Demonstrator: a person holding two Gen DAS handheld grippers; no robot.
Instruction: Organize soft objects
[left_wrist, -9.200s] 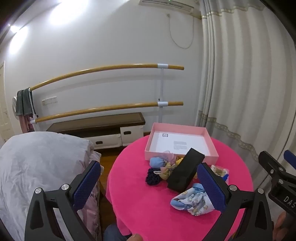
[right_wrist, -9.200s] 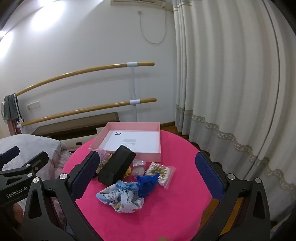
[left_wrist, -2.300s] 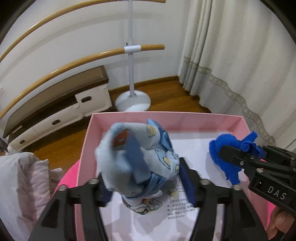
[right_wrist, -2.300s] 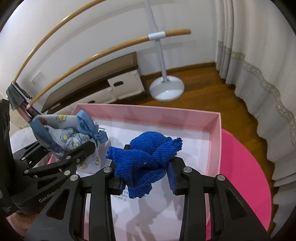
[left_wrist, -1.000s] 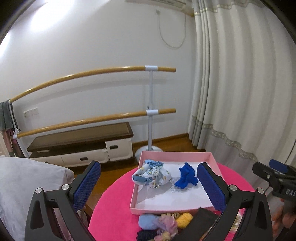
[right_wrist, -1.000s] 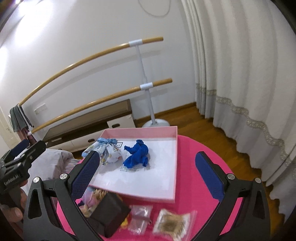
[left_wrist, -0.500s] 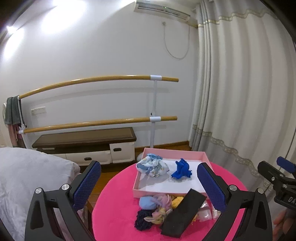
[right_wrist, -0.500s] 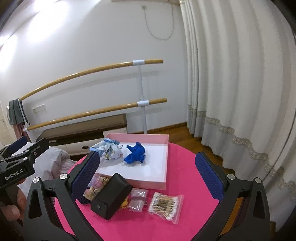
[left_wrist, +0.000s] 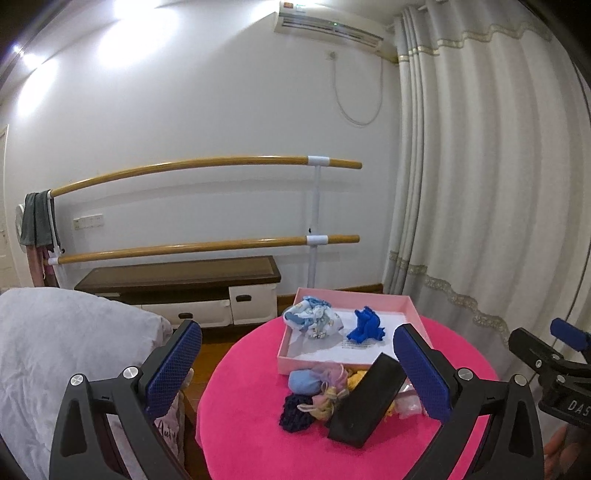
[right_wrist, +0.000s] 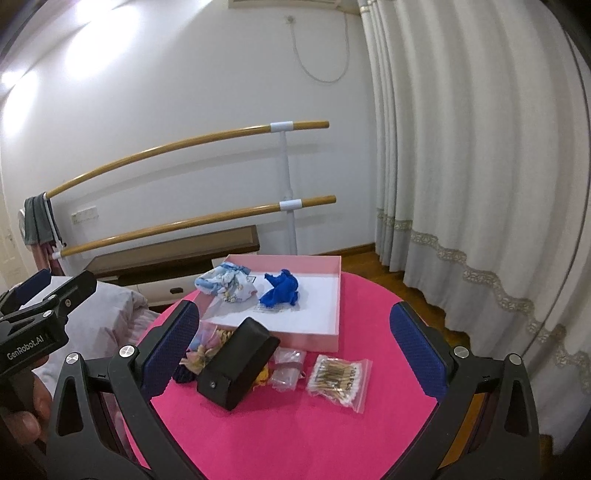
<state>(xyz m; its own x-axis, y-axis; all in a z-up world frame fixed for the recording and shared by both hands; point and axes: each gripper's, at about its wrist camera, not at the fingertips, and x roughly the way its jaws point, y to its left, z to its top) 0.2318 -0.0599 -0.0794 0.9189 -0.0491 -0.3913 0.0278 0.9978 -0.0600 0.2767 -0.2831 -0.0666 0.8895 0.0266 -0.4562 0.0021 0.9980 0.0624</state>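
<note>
A pink box (left_wrist: 413, 313) (right_wrist: 335, 295) stands on the round pink table (left_wrist: 258, 443) (right_wrist: 295, 424). In it lie a light blue printed cloth bundle (left_wrist: 314, 321) (right_wrist: 225, 282) and a dark blue knitted scrunchie (left_wrist: 365, 326) (right_wrist: 280, 290). In front of the box lie a pale blue pouch (left_wrist: 304, 380), frilly scrunchies (left_wrist: 328, 400) (right_wrist: 201, 354) and a dark navy scrunchie (left_wrist: 295, 411). My left gripper (left_wrist: 297, 373) is open and empty, held back above the table's near side. My right gripper (right_wrist: 295, 350) is open and empty too.
A black case (left_wrist: 364, 400) (right_wrist: 236, 369) lies tilted over the loose items. A bag of cotton swabs (right_wrist: 340, 378) and a small clear bag (right_wrist: 286, 369) lie at the right. A grey covered bed (left_wrist: 55, 350) is at the left, curtains (left_wrist: 498, 184) at the right.
Both grippers have let go of the printed bundle and the blue scrunchie into the box, opened, and drawn back and up from the box over the last seconds.
</note>
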